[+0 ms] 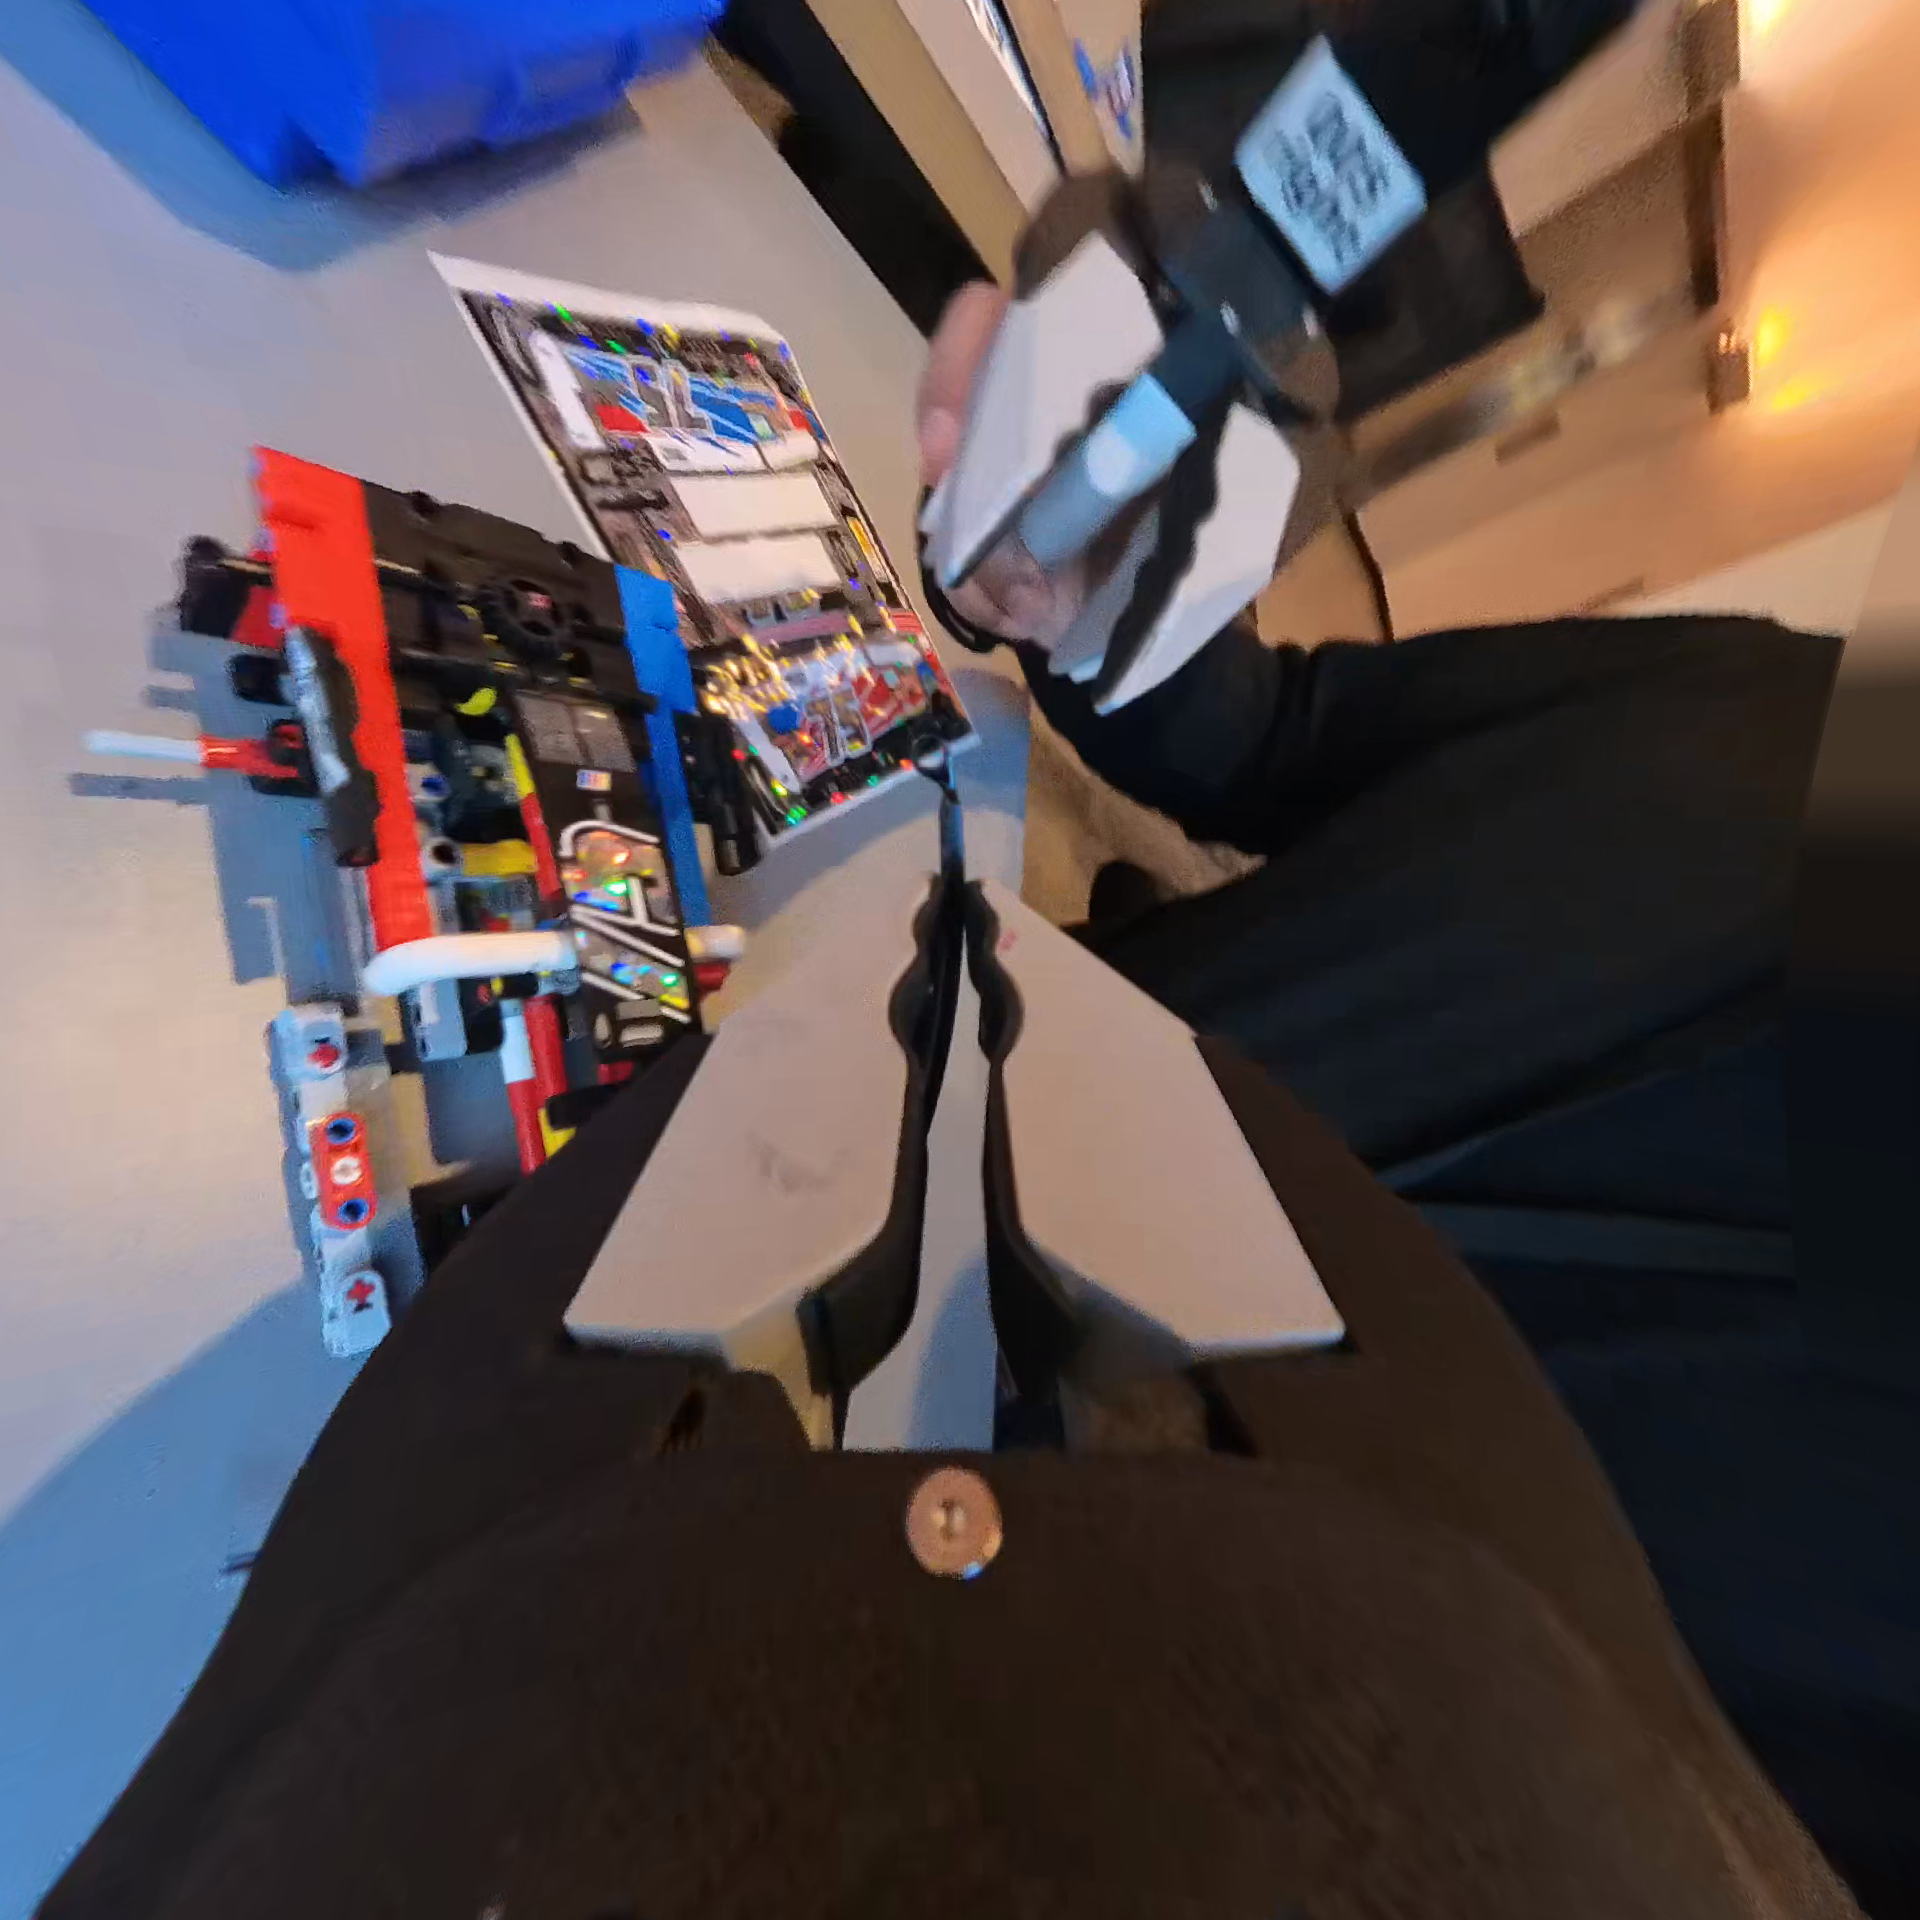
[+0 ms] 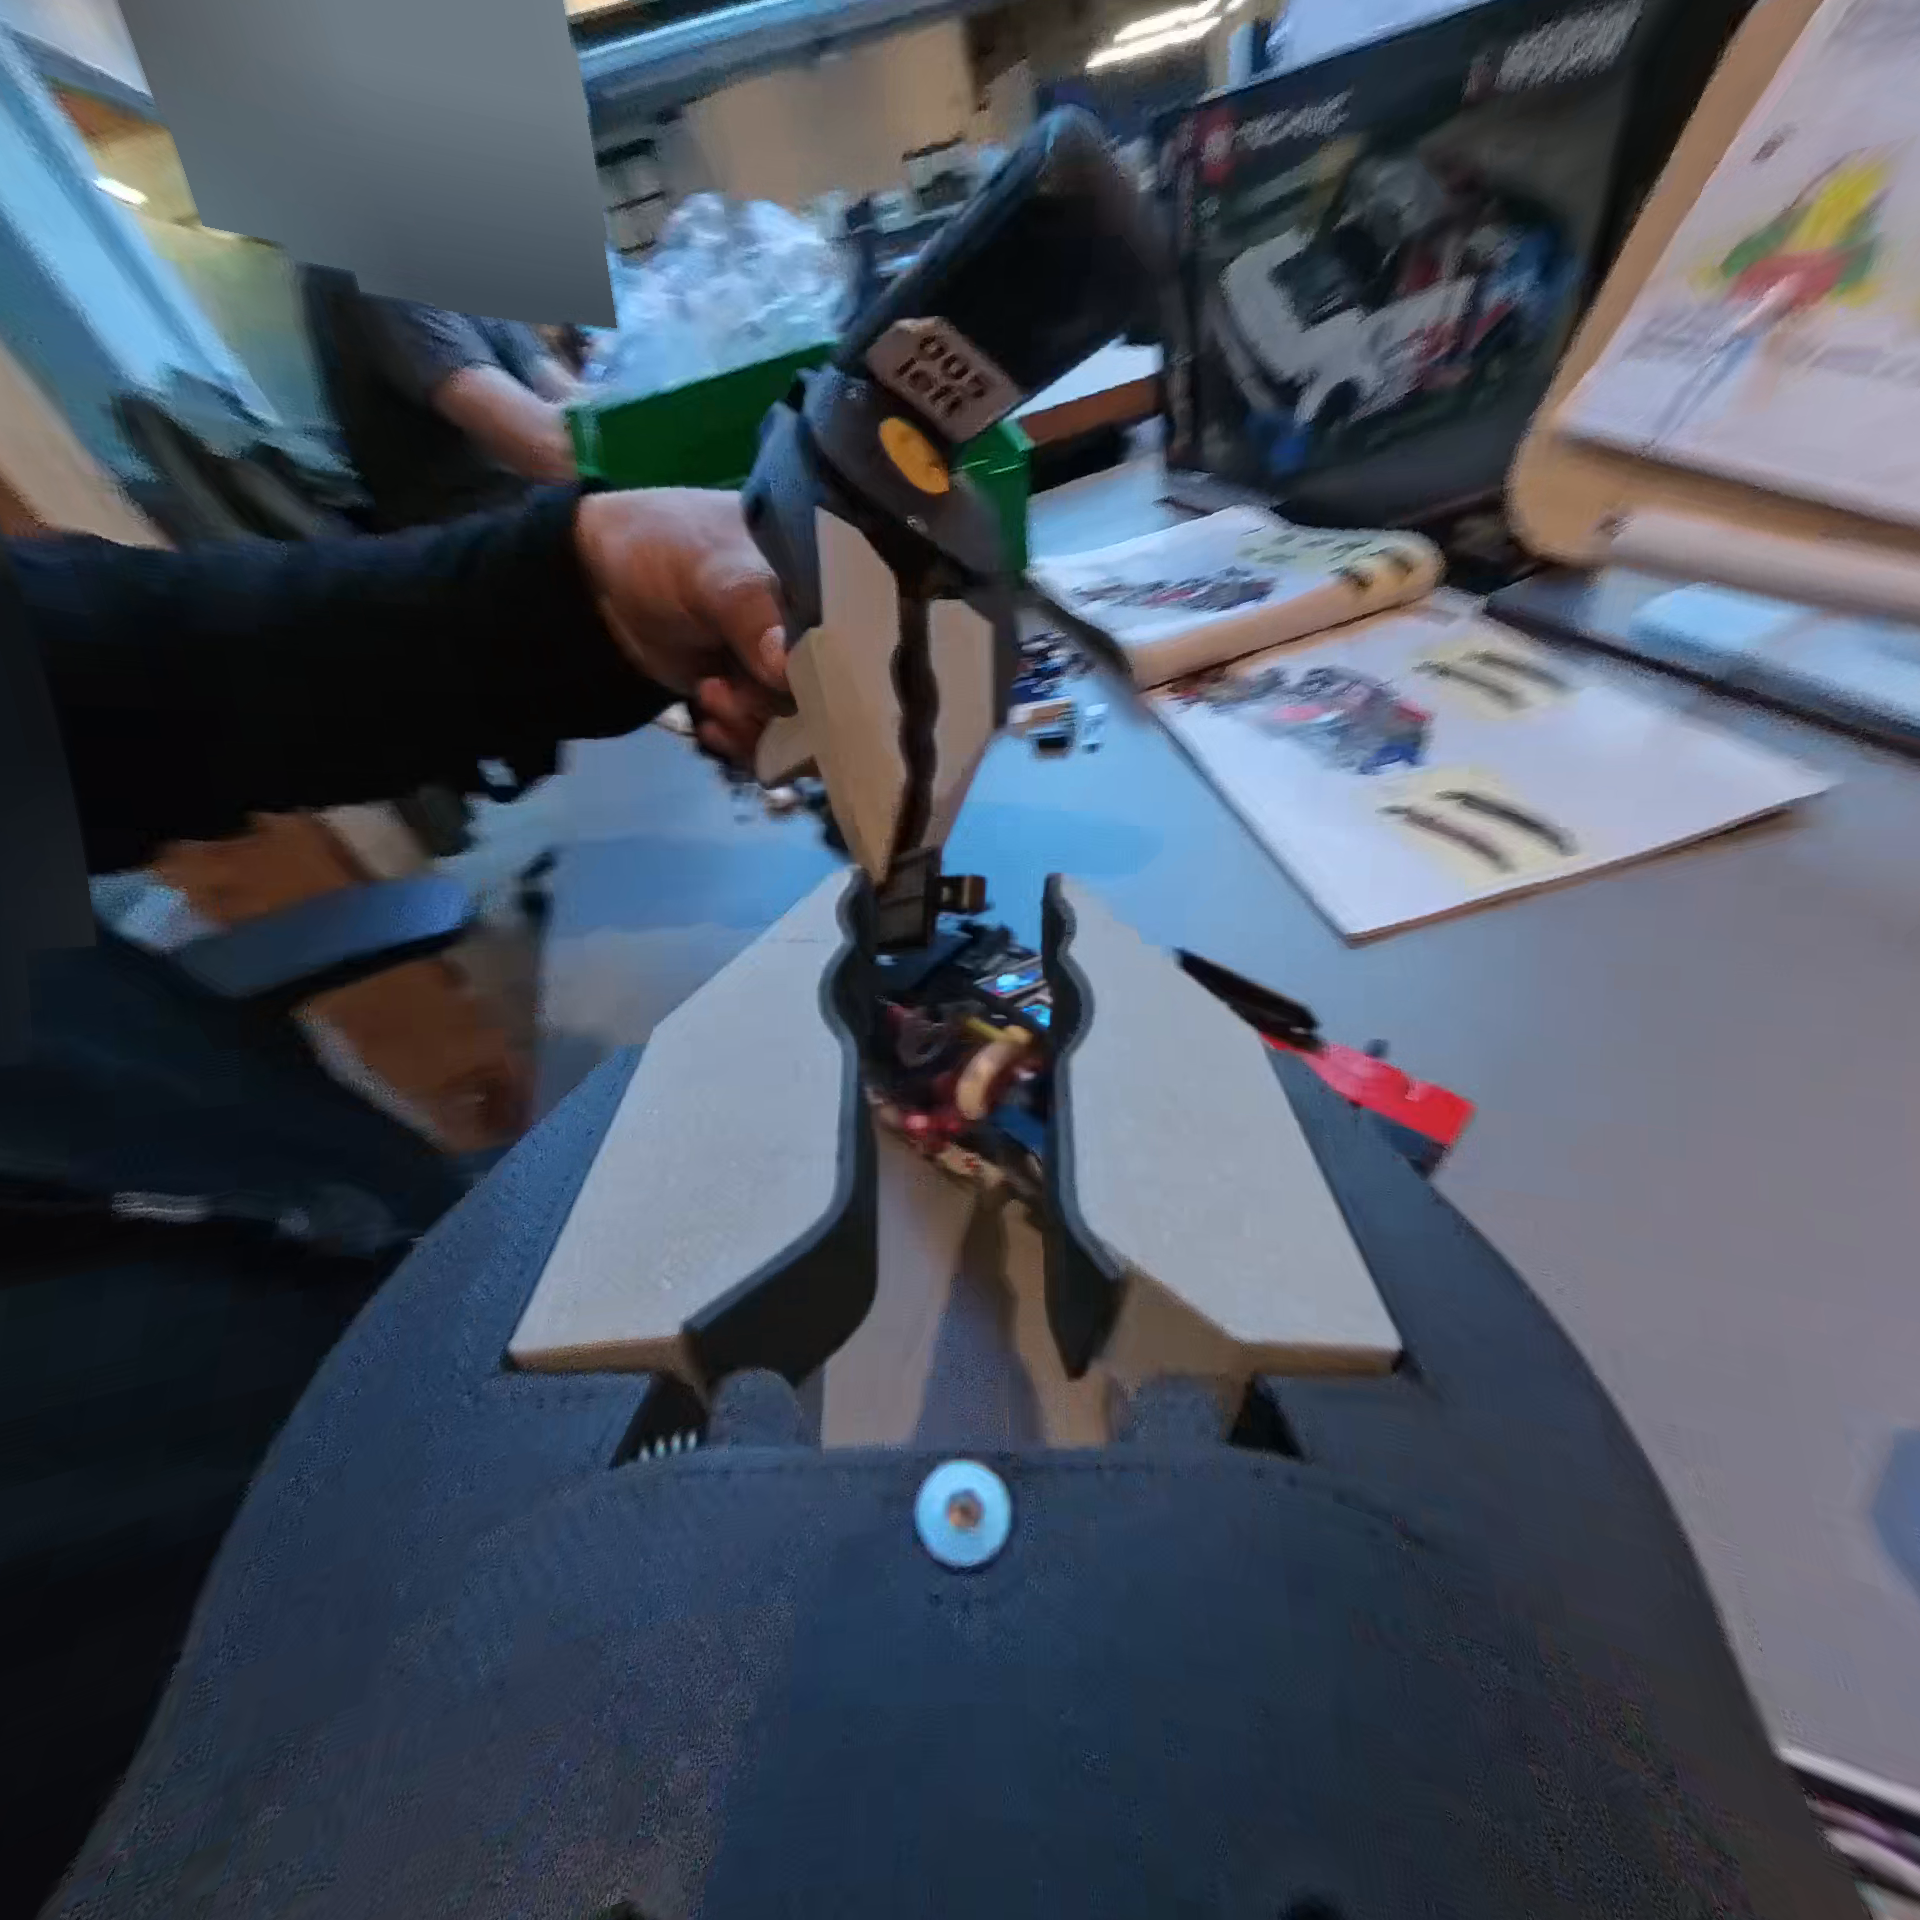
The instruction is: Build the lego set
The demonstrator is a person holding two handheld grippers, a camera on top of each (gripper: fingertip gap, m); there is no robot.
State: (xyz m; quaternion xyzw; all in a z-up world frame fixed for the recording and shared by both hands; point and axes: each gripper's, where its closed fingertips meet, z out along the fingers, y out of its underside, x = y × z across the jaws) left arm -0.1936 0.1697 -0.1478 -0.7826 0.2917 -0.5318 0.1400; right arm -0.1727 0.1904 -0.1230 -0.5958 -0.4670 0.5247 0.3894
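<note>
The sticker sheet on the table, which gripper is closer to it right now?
Left. The left gripper, fingers shut on a thin black piece, sits just off the sticker sheet's near corner. The right gripper is held up off the table, beyond the sheet's side edge.

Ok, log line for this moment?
left tongs: shut on black piece | right tongs: open | lego model: on table, beside printed sheet

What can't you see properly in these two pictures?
- Left wrist view: the left gripper pinches a thin black piece, too thin and blurry to name.
- Right wrist view: the right gripper hides most of the lego model.
- Left wrist view: the sticker sheet is too blurred for detail.
</note>
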